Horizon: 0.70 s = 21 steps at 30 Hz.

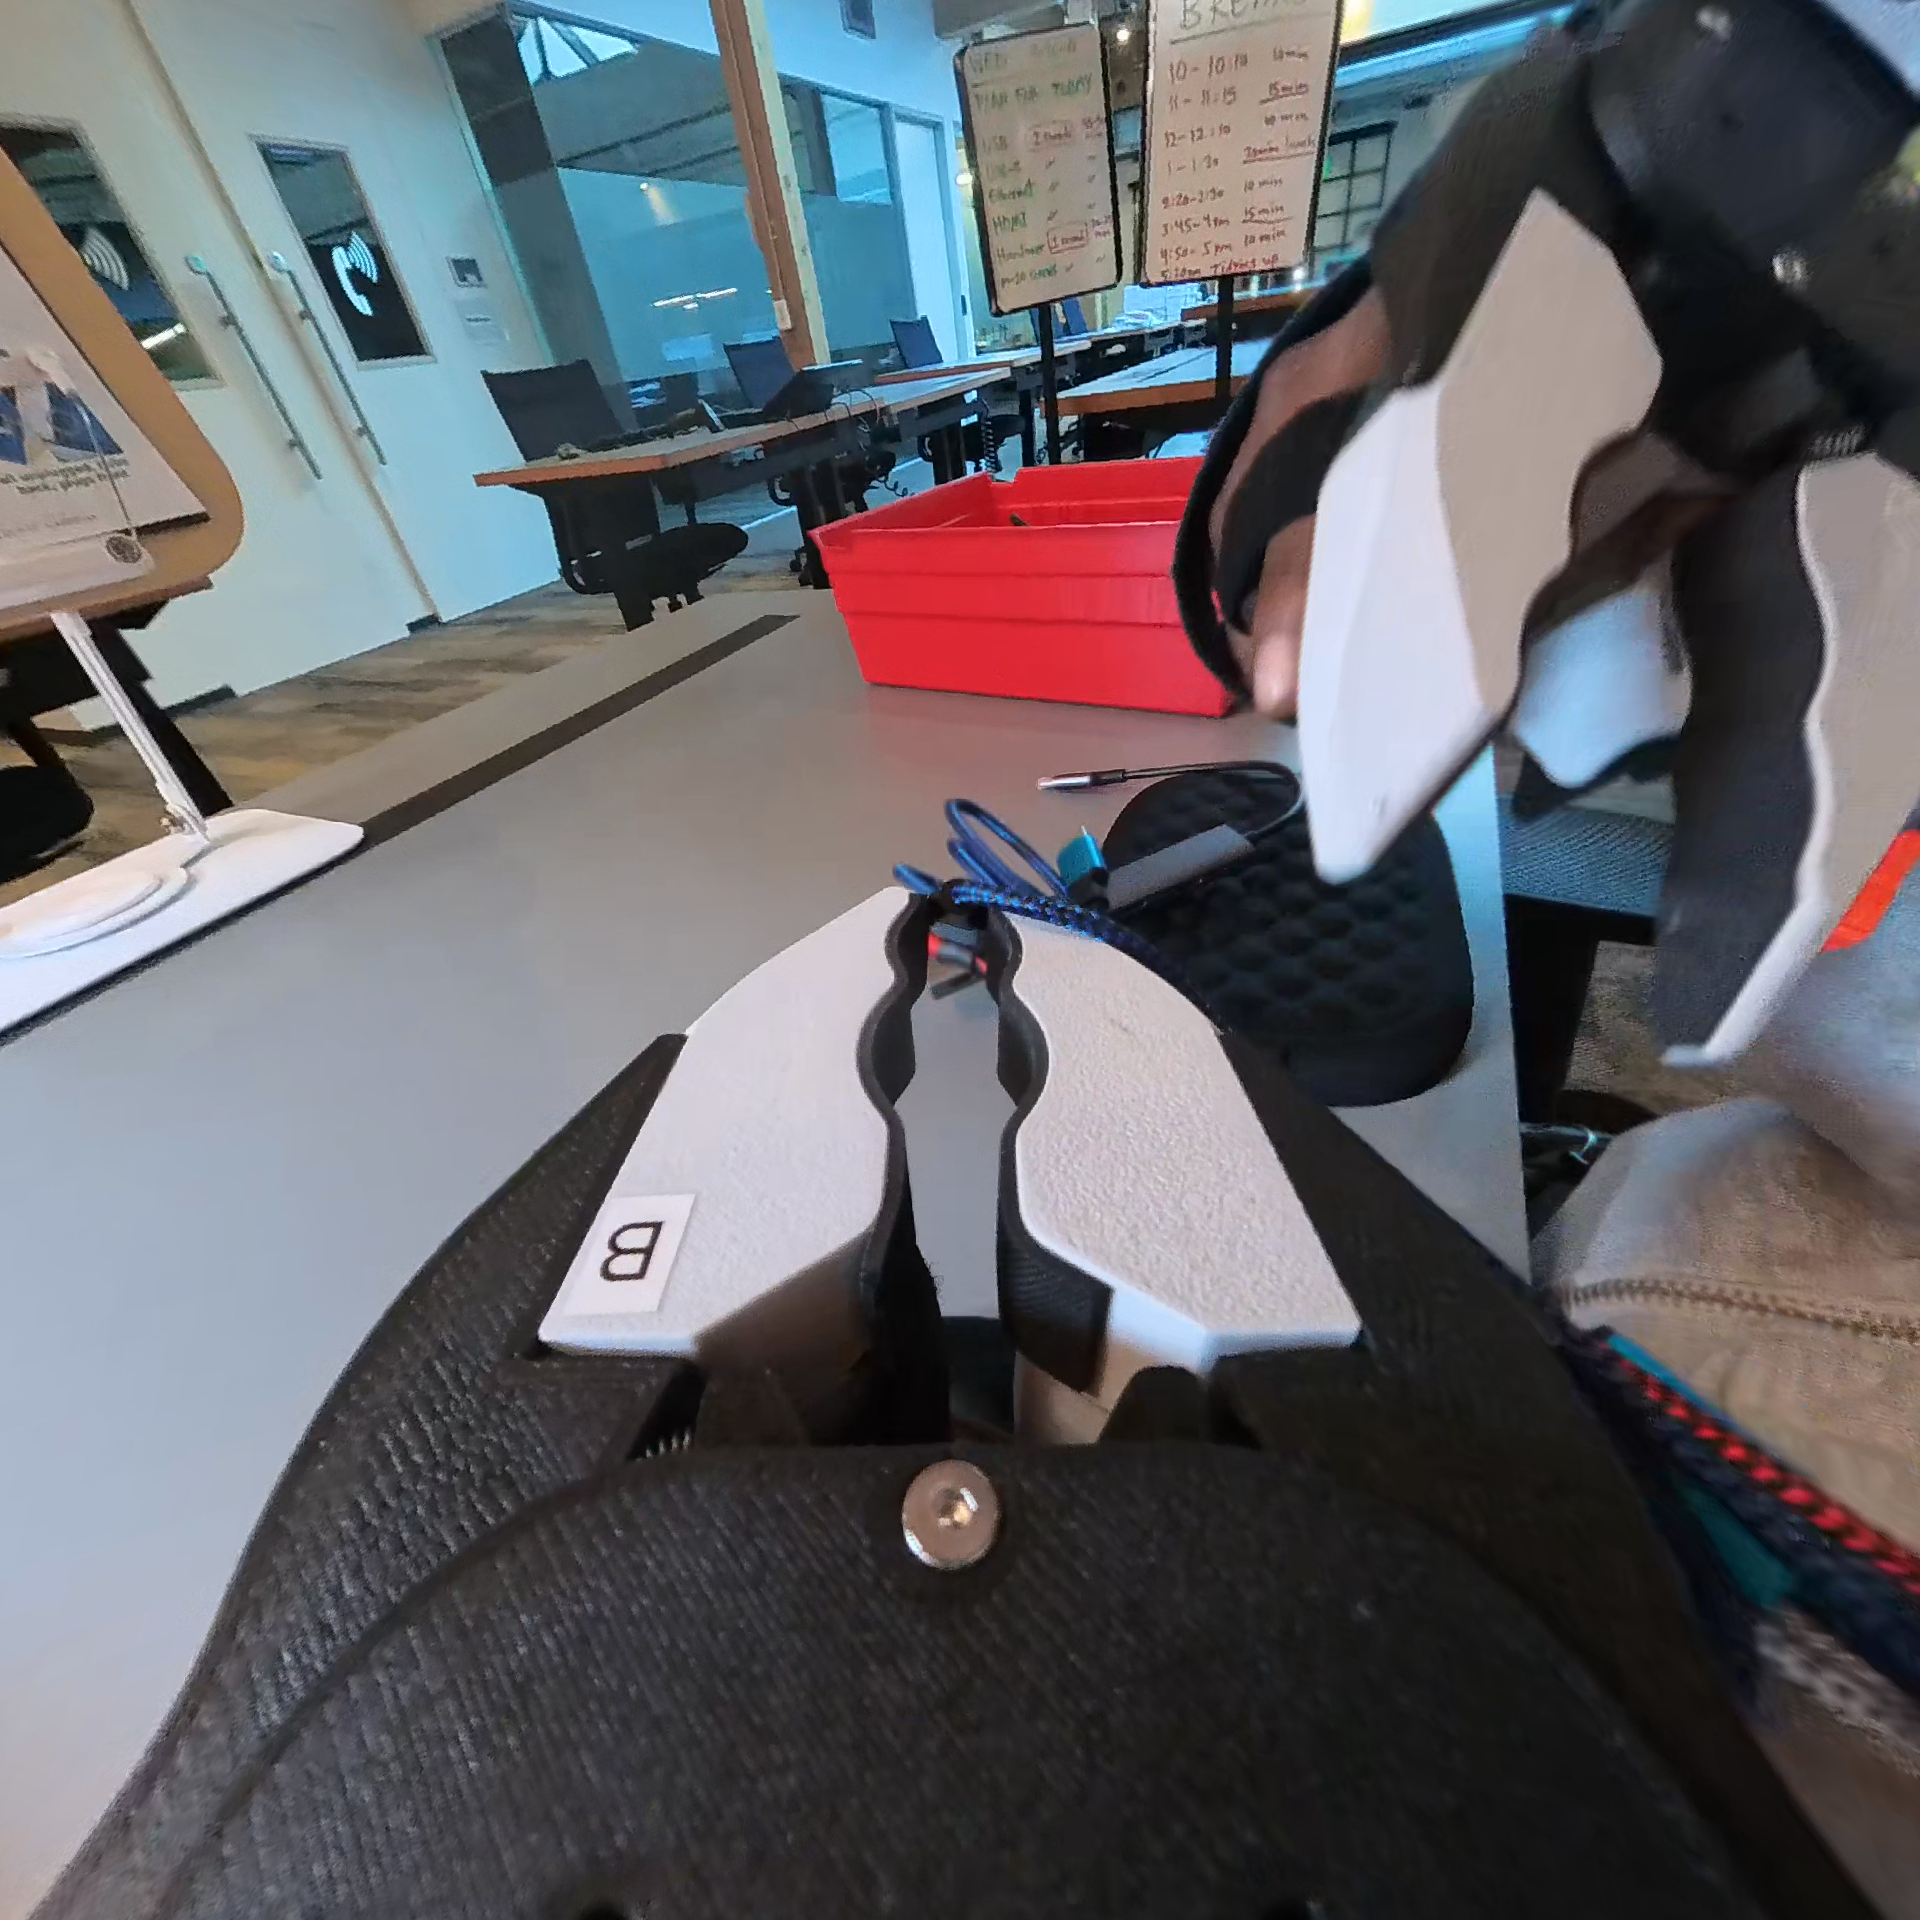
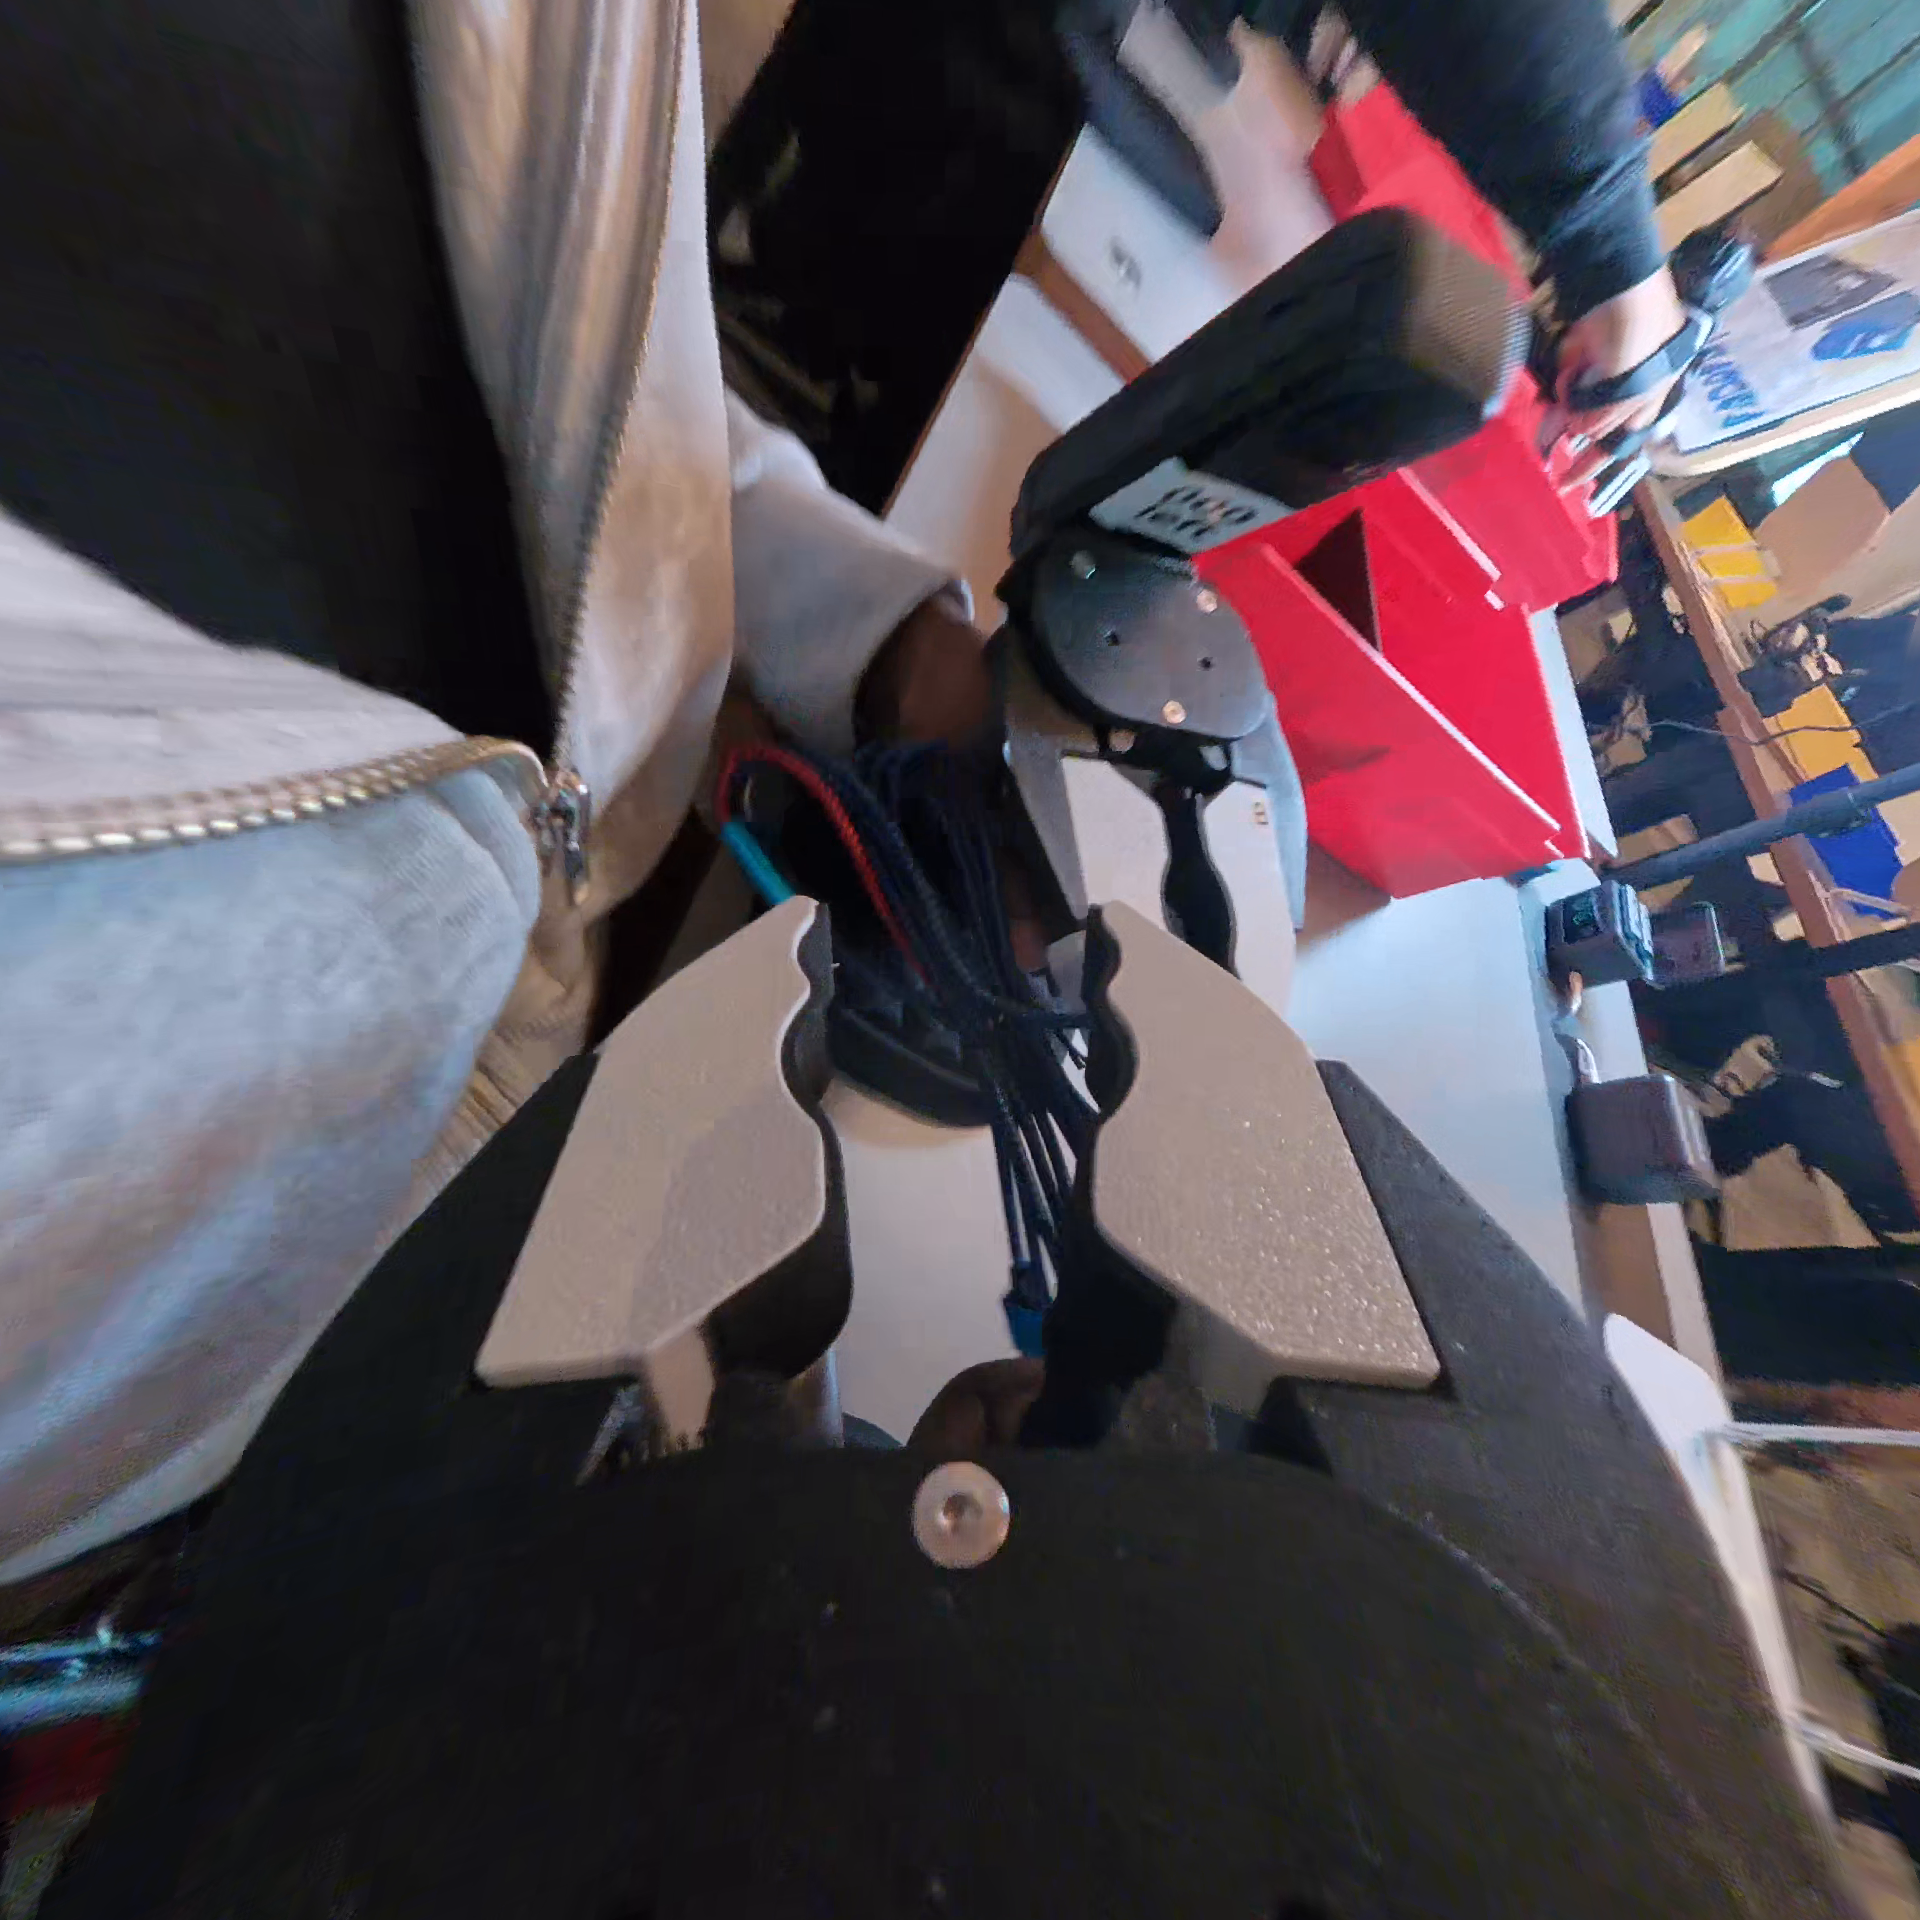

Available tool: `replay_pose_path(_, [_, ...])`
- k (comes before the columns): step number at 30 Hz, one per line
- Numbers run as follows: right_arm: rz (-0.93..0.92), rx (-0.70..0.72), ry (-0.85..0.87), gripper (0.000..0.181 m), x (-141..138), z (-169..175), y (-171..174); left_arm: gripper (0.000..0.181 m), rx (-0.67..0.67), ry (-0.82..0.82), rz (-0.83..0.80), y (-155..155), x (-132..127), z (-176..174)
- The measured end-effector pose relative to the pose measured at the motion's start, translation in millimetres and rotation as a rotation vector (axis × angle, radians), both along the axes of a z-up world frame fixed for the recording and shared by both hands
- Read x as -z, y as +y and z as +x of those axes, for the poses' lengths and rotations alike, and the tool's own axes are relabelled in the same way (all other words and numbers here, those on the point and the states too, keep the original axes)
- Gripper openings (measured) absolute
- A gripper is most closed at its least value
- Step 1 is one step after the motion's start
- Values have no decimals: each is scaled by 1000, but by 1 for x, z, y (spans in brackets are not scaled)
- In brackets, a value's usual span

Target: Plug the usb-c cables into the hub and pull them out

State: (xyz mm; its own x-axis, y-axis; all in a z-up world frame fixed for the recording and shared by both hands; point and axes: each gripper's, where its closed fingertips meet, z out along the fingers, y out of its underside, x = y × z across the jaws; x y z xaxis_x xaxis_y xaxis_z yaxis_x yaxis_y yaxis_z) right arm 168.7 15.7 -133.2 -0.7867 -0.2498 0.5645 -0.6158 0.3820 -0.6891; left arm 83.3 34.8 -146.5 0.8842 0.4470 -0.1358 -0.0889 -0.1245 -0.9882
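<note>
My left gripper [image 1: 951, 930] is shut at its tips on a bundle of braided cables [image 1: 1023, 909], blue-black with a red one, just above the grey table [image 1: 520, 935]. A small grey hub [image 1: 1179, 860] with a blue plug [image 1: 1081, 857] beside it lies on a black mesh pad [image 1: 1309, 966]. My right gripper [image 2: 961, 935] is open, and the cable bundle [image 2: 987, 1049] runs between its fingers without being gripped. In the left wrist view its white fingers [image 1: 1455, 582] hang blurred above the pad. The left gripper [image 2: 1195, 831] also shows in the right wrist view.
A red bin [image 1: 1018, 592] stands on the table behind the pad; it also shows in the right wrist view [image 2: 1403, 707]. A loose black cable with a silver plug [image 1: 1081, 779] lies near it. A white stand base [image 1: 156, 883] sits far left. A person's light jacket [image 2: 312, 935] is close. My right fingertips sit around 9 cm from my left ones.
</note>
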Motion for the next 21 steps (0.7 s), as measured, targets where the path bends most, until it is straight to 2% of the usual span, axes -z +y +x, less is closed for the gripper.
replay_pose_path(2, [-87, -6, -103, 45, -16, 3, 6, 11, 0, 28, 1, 0, -2, 2])
replay_pose_path(4, [-208, 71, -309, 39, -35, -11, 11, 11, 6, 63, 26, 0, -7, 4])
replay_pose_path(7, [-296, 290, -875, 42, -40, -58, 19, 11, 14, 138, 61, -1, -15, 9])
replay_pose_path(9, [-339, 296, -1258, 42, -42, -74, 24, 11, 17, 193, 65, -1, -19, 13])
replay_pose_path(11, [-399, 245, -1489, 34, -47, -84, 28, 11, 17, 235, 66, -1, -21, 15])
replay_pose_path(13, [-341, 269, -1598, 34, -32, -88, 26, 11, 23, 263, 88, -1, -25, 18])
replay_pose_path(17, [-236, 149, -1724, 33, -22, -69, 19, 11, 76, 302, 136, 0, -32, 28])
replay_pose_path(21, [-179, 113, -1682, 32, -16, -56, 13, 11, 96, 294, 161, 0, -34, 31])
